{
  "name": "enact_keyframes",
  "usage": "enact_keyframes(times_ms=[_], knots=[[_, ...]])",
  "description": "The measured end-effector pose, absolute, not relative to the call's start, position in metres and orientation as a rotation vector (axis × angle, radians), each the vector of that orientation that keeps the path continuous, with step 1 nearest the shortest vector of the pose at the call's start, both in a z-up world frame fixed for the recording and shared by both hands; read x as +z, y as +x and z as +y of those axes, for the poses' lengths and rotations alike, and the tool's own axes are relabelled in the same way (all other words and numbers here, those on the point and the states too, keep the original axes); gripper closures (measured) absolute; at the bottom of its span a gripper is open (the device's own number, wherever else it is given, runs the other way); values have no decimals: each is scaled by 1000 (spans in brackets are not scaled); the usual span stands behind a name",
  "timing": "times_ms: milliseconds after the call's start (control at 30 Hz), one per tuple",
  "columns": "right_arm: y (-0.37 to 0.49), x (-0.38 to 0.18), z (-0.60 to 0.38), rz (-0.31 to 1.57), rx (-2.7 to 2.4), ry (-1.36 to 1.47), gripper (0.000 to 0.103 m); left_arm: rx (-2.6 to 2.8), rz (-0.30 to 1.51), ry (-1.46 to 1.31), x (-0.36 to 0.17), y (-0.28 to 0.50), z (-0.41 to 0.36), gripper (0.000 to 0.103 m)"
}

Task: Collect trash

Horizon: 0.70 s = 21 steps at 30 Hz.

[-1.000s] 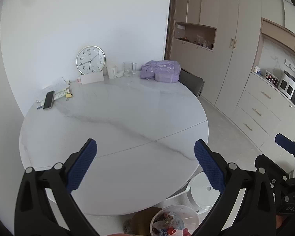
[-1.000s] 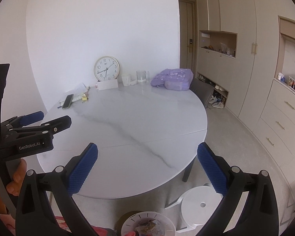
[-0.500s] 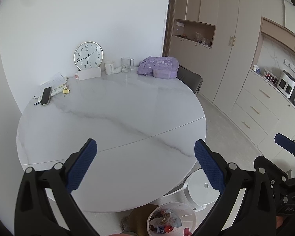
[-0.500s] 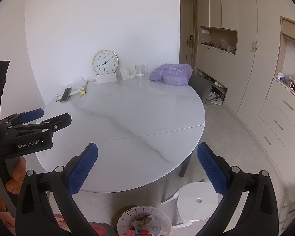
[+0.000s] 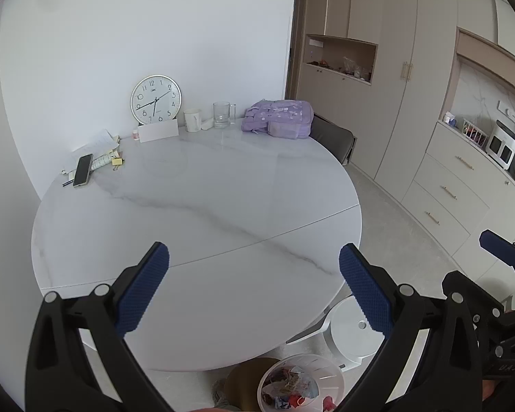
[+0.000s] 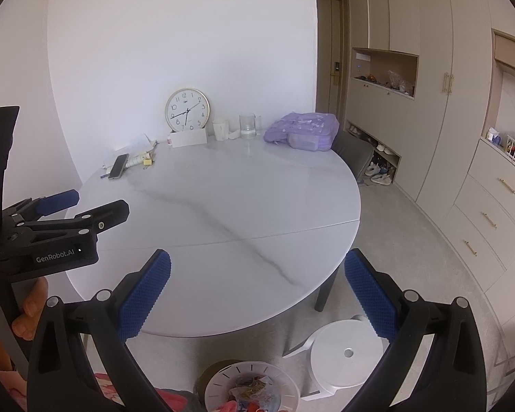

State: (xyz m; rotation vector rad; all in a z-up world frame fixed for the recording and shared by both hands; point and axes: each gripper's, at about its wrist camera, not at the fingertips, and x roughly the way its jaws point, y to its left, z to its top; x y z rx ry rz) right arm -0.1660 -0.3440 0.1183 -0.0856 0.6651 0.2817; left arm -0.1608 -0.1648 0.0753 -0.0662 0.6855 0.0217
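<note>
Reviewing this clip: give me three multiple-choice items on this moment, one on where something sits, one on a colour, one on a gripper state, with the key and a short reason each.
1. Where is the trash bin?
A. On the table
B. On the floor by the table's near edge, beside the white stool
C. On the counter by the drawers

2. What colour is the backpack at the far side of the table?
A. Purple
B. Red
C. Green

3. How is the left gripper?
A. Shut on a wrapper
B. Shut on nothing
C. Open and empty

Key: 1 B, the bin with mixed scraps sits low on the floor next to the white stool. 2 A, its fabric is pale purple. 3 C, the blue pads stand wide apart with only tabletop between them; the right gripper looks the same.
</note>
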Motion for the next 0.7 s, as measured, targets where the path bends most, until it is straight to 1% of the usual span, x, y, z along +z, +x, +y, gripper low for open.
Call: enact_keyframes(times_ms=[700], knots=[[-169,118,-345,669,287,-70,3,22,687,-51,77,-162,-171,8]])
